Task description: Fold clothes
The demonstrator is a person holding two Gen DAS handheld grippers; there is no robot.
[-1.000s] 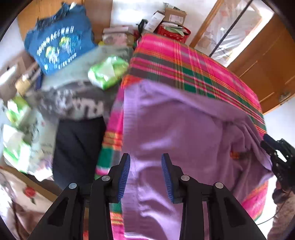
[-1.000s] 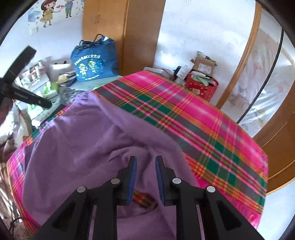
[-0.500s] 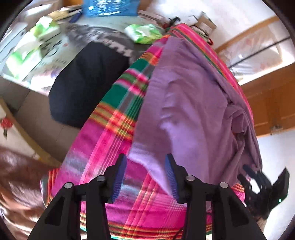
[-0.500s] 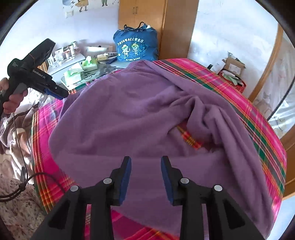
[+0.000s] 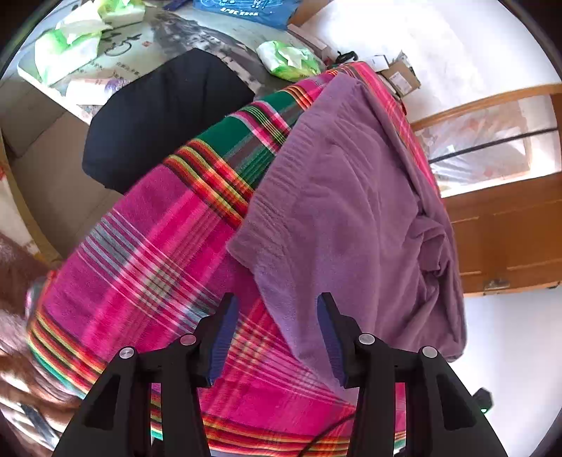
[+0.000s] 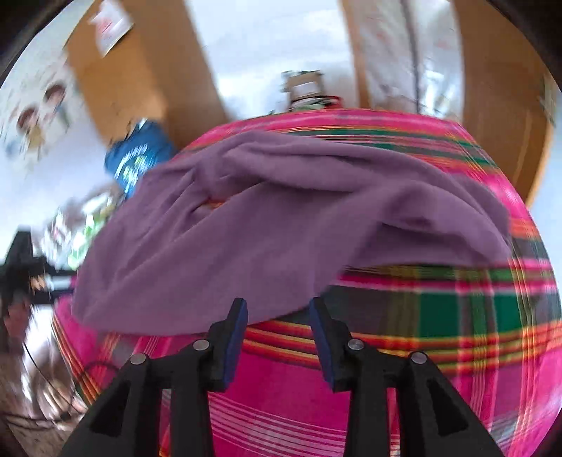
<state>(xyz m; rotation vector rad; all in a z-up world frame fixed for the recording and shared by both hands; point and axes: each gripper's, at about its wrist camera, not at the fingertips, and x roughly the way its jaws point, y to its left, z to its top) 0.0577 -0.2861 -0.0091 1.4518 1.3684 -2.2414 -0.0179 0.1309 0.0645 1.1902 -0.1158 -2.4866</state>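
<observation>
Little can be read here. In the left wrist view the blue bag (image 5: 246,10) at the far edge carries a line of pale print, cut off by the frame and too small to make out. The printed sheet (image 5: 123,38) beside the green tissue packs bears dark brush-like characters (not legible). In the right wrist view the blue bag (image 6: 135,158) shows a light design, and the wall poster (image 6: 112,24) is smeared by blur; neither yields a word.
</observation>
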